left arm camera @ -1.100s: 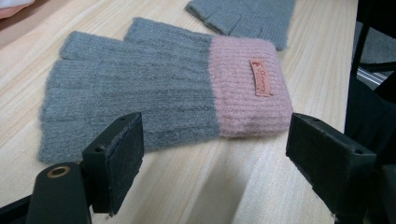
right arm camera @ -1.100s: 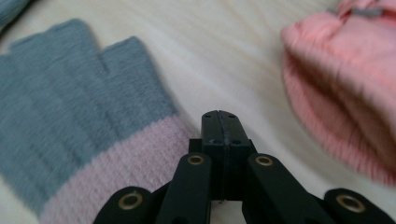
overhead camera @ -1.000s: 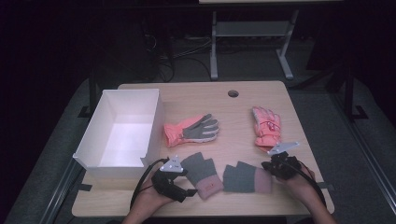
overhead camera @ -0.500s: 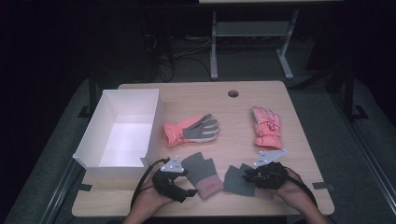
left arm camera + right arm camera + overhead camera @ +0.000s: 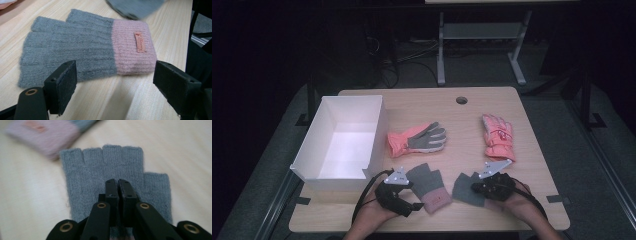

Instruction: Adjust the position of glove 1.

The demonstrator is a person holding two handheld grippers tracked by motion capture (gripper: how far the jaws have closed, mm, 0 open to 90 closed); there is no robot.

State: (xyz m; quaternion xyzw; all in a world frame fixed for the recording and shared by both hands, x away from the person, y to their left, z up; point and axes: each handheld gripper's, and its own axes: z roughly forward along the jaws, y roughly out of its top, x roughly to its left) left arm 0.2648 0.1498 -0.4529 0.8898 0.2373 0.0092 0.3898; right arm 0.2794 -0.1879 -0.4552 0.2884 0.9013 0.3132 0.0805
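Two closed jaws of right gripper (image 5: 118, 185) pinching grey glove (image 5: 100, 167)

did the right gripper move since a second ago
Yes. The right gripper, shut on the grey glove, slid leftward, away from the table's right edge.

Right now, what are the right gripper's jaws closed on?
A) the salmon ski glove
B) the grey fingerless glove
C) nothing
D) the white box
B: in the right gripper view the right gripper has its jaws shut together on the grey fingerless glove, pinching its knit.
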